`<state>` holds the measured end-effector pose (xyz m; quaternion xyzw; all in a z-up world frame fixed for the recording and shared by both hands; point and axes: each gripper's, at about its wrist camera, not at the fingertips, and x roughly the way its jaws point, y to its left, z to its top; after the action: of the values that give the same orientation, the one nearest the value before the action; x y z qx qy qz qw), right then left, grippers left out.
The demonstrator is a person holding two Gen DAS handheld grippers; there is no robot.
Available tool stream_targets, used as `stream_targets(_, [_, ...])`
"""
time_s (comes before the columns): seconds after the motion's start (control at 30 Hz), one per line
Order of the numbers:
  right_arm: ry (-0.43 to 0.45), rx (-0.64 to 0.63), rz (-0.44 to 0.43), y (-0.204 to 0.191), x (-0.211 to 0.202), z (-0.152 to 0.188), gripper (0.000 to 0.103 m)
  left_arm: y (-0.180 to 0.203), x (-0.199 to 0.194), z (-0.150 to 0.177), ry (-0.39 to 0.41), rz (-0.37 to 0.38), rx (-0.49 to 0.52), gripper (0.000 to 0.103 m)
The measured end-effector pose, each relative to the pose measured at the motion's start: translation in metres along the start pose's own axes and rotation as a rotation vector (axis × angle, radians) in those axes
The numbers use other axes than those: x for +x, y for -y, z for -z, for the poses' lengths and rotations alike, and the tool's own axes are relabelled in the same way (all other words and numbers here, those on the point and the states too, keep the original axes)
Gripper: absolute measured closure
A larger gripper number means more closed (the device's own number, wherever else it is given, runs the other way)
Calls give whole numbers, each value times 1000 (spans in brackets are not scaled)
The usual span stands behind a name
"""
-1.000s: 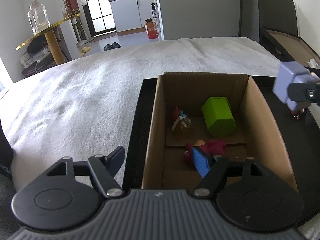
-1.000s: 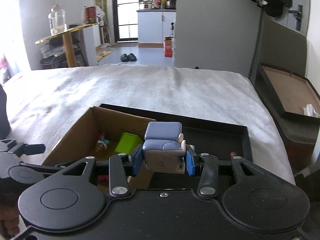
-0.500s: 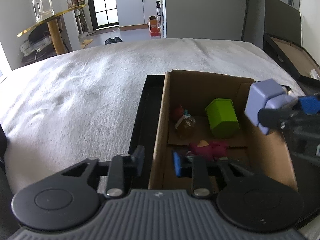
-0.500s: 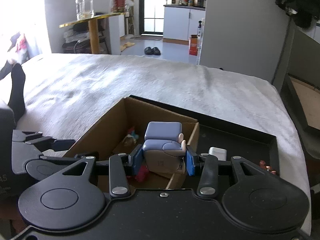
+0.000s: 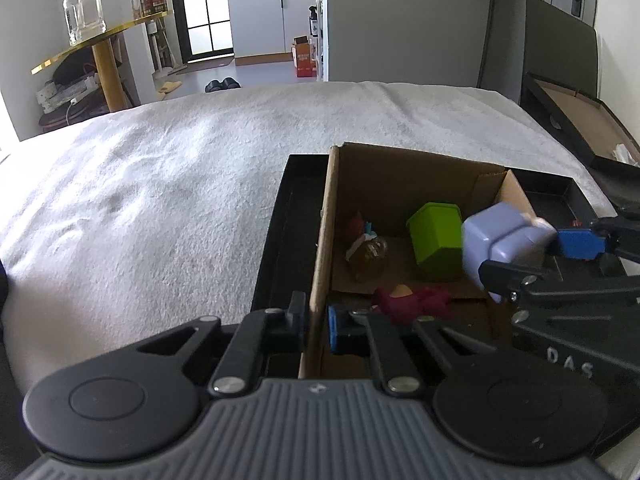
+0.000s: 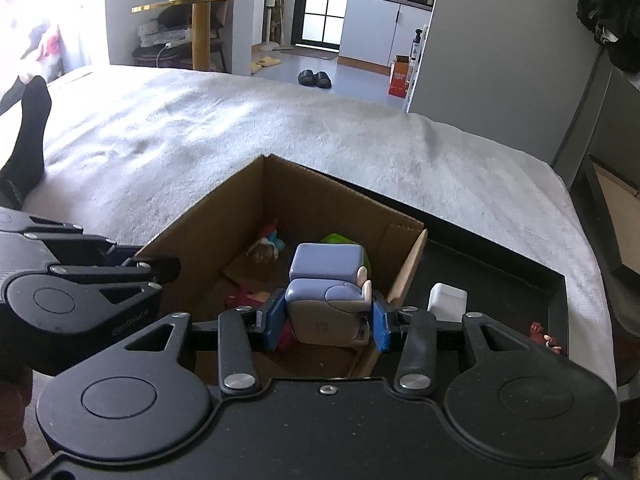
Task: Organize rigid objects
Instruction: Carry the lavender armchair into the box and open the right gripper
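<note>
An open cardboard box (image 5: 324,240) (image 6: 208,220) stands in a black tray (image 5: 280,216) (image 6: 500,276) on a white blanket. Inside the box lie a green block (image 5: 436,240), a small brown figure (image 5: 366,252) and a maroon toy (image 5: 412,300). My left gripper (image 5: 314,326) is shut on the box's left wall near its front corner. My right gripper (image 6: 326,320) is shut on a lavender blocky toy (image 6: 326,280) (image 5: 496,240) and holds it over the box's right side, above the other toys.
A white block (image 6: 447,298) and a small red-brown figure (image 6: 542,334) lie in the tray right of the box. Another black tray with a cardboard liner (image 5: 580,120) stands at the far right. A person's black-socked foot (image 6: 28,120) rests on the blanket at left.
My left gripper has closed onto the box's left wall. My right gripper has carried the lavender toy leftward from beside the box to over its inside.
</note>
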<state>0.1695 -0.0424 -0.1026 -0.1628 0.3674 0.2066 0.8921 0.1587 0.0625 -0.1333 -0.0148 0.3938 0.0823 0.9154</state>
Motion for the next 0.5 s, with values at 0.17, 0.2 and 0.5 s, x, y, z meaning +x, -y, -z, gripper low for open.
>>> stream_targets(0.17, [12,-46,69,-4,0,2,59,3,2,1,-8,-11,5,93])
stream_targets(0.2, [9,-46,86,-3,0,3,59,2,2,2,-7,-9,5,93])
stream_targets(0.5, [37,46,88,23,-19,11,59,3,0,-1,-13,-19,19,91])
